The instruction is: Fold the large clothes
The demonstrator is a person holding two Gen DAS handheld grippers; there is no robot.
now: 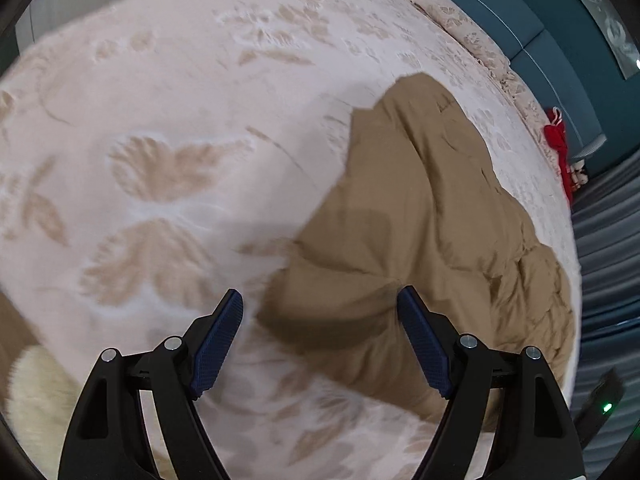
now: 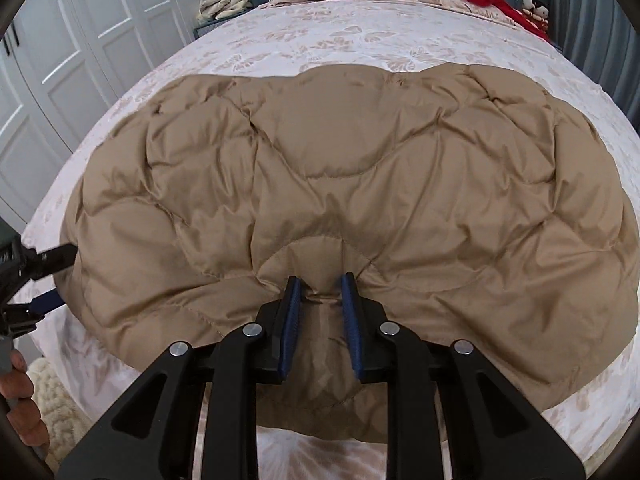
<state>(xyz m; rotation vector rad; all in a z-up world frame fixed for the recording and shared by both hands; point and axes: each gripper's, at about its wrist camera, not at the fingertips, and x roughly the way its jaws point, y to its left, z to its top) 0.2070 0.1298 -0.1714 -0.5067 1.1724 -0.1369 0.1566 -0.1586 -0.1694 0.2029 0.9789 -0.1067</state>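
Tan quilted coat spread on bed, unfolded; left gripper agape (empty), right gripper pinching its near edge.

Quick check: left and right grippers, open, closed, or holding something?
Left gripper: open, empty, above the tan jacket.
Right gripper: jaws narrowly apart around a jacket fold; grip cannot be told.
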